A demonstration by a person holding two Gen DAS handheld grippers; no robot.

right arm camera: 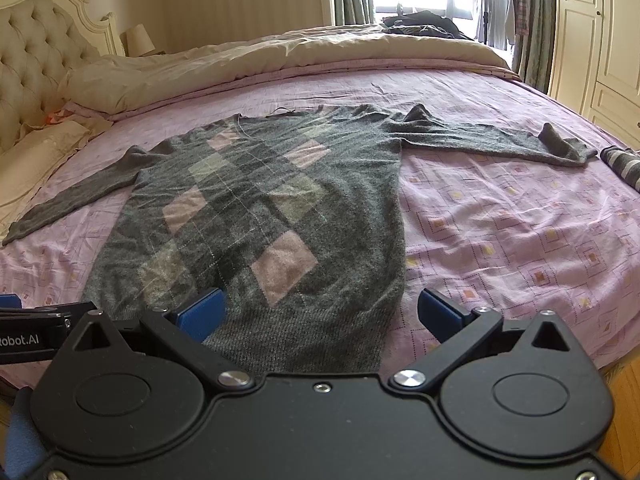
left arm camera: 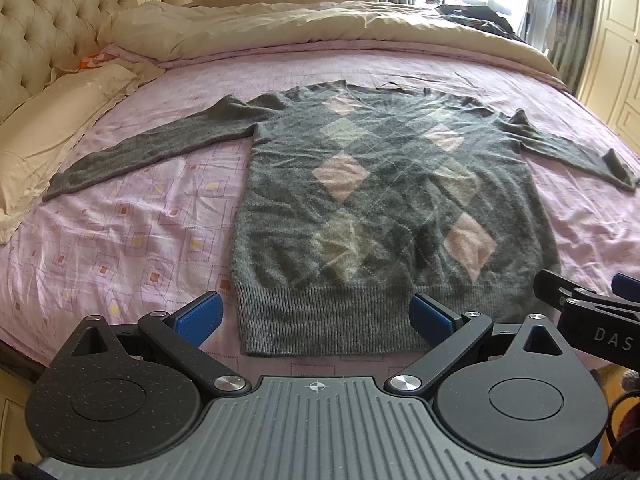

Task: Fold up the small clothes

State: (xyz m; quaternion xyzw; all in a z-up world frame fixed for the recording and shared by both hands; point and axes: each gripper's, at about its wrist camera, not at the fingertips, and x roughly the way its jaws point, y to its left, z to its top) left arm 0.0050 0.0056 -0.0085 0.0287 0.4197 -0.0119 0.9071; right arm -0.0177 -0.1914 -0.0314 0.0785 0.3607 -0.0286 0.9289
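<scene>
A grey argyle sweater (left arm camera: pixel 384 200) with pink and pale diamonds lies flat on the pink bedsheet, front up, both sleeves spread out sideways, ribbed hem toward me. It also shows in the right wrist view (right arm camera: pixel 256 208). My left gripper (left arm camera: pixel 316 316) is open and empty, its blue pads on either side of the hem's left part, just above it. My right gripper (right arm camera: pixel 320 316) is open and empty over the hem's right part. The right gripper's arm also shows at the right edge of the left wrist view (left arm camera: pixel 584 304).
The pink patterned sheet (right arm camera: pixel 500 232) covers the bed. A beige duvet (left arm camera: pixel 320 24) is bunched at the far side with dark clothes (right arm camera: pixel 424 22) on it. Pillows (left arm camera: pixel 48 120) and a tufted headboard lie left. A striped rolled item (right arm camera: pixel 624 164) sits at the right.
</scene>
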